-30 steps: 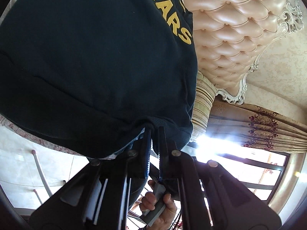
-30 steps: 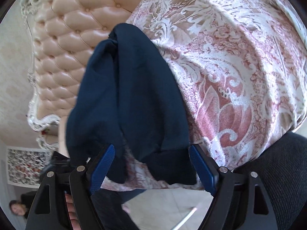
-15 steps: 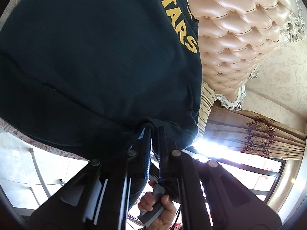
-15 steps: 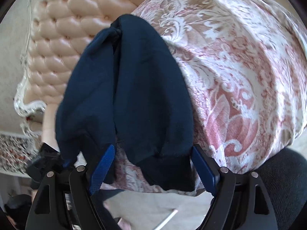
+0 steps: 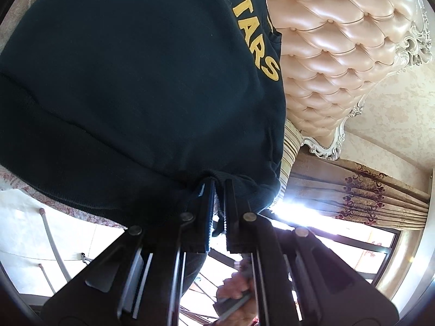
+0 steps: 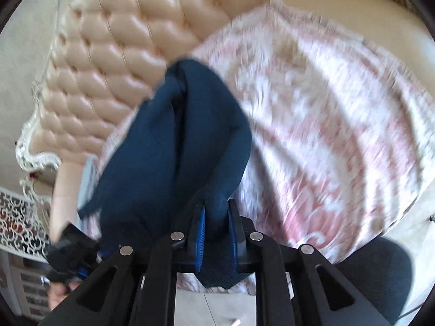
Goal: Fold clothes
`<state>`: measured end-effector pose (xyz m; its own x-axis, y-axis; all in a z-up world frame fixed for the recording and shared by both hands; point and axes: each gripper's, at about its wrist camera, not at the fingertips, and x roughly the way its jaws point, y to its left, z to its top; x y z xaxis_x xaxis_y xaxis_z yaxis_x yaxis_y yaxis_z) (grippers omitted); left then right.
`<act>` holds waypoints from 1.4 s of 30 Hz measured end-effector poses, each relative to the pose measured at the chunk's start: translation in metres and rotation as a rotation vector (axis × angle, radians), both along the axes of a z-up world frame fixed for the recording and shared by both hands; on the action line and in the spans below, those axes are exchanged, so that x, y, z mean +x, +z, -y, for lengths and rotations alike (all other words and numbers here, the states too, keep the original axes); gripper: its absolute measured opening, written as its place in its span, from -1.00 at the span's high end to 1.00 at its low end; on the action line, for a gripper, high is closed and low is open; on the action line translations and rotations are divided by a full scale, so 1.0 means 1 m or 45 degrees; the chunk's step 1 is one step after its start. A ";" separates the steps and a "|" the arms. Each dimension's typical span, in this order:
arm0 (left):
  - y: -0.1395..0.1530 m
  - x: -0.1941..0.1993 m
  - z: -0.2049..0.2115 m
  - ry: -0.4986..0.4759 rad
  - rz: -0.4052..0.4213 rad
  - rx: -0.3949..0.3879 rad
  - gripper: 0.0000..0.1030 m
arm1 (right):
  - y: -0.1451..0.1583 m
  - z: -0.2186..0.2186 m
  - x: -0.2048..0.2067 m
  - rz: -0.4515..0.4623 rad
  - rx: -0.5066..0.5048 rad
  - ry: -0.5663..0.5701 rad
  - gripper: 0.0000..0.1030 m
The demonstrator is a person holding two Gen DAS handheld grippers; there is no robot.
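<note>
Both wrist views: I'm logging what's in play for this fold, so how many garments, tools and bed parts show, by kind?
Dark navy sweatshirt: 1
Tools: 2, the left tool and right tool, each shut on the sweatshirt
Patterned bedspread: 1
Tufted headboard: 1
Total: 5

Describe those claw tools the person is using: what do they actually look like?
Both are black plastic. The left gripper has two flat black fingers on angular black linkage arms with round silver pivot pins. The right gripper is built the same, but its fingers carry ribbed blue pads. No cables or sleeves show clearly.
</note>
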<state>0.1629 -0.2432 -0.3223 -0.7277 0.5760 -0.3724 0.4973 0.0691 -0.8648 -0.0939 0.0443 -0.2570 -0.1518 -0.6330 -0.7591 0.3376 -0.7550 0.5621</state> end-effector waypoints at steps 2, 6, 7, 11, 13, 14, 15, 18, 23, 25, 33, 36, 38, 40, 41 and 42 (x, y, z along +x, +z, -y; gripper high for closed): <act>0.003 -0.002 -0.004 -0.022 -0.010 -0.017 0.86 | 0.014 -0.008 -0.006 -0.036 -0.026 -0.037 0.71; 0.016 -0.013 -0.028 -0.164 -0.032 -0.150 0.86 | 0.067 -0.024 -0.047 -0.182 -0.014 -0.105 0.72; 0.020 -0.016 -0.035 -0.209 -0.038 -0.191 0.86 | 0.082 -0.026 -0.060 -0.223 -0.001 -0.118 0.72; 0.040 -0.042 -0.084 -0.488 -0.060 -0.476 0.86 | 0.131 -0.031 -0.115 -0.370 0.098 -0.156 0.72; 0.044 -0.056 -0.116 -0.653 -0.058 -0.607 0.80 | 0.146 -0.032 -0.143 -0.417 0.143 -0.175 0.72; 0.044 -0.061 -0.130 -0.727 -0.056 -0.656 0.54 | 0.148 -0.032 -0.155 -0.420 0.166 -0.183 0.72; 0.044 -0.066 -0.146 -0.812 -0.059 -0.701 0.10 | 0.150 -0.032 -0.168 -0.423 0.190 -0.191 0.72; 0.050 -0.066 -0.177 -0.969 -0.118 -0.767 -0.15 | 0.139 -0.021 -0.201 -0.395 0.265 -0.180 0.72; 0.073 -0.051 -0.186 -1.046 -0.273 -0.826 -0.15 | 0.103 -0.006 -0.240 -0.375 0.446 -0.148 0.72; 0.081 -0.041 -0.168 -0.973 -0.304 -0.798 -0.15 | 0.083 -0.002 -0.253 -0.346 0.511 -0.151 0.72; 0.085 0.024 -0.041 -0.512 -0.151 -0.736 -0.17 | 0.007 -0.020 -0.278 -0.219 0.716 -0.143 0.72; 0.085 0.042 0.002 -0.385 -0.095 -0.740 -0.17 | -0.014 -0.026 -0.284 -0.209 0.778 -0.135 0.66; 0.082 0.056 0.021 -0.312 -0.061 -0.723 -0.17 | -0.025 -0.030 -0.288 -0.216 0.874 -0.137 0.36; 0.072 0.071 0.034 -0.234 -0.043 -0.672 -0.17 | -0.027 -0.039 -0.289 -0.206 0.916 -0.144 -0.10; 0.065 0.078 0.037 -0.201 -0.038 -0.639 -0.17 | -0.027 -0.045 -0.289 -0.205 0.920 -0.154 -0.17; 0.056 0.084 0.041 -0.165 -0.026 -0.589 -0.17 | -0.019 -0.052 -0.284 -0.221 0.929 -0.195 -0.17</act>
<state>0.2472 -0.2840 -0.2662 -0.6708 0.4395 -0.5974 0.4592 -0.3864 -0.7999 -0.3781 0.0961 -0.2757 -0.3526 0.0575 -0.9340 0.2373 -0.9600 -0.1486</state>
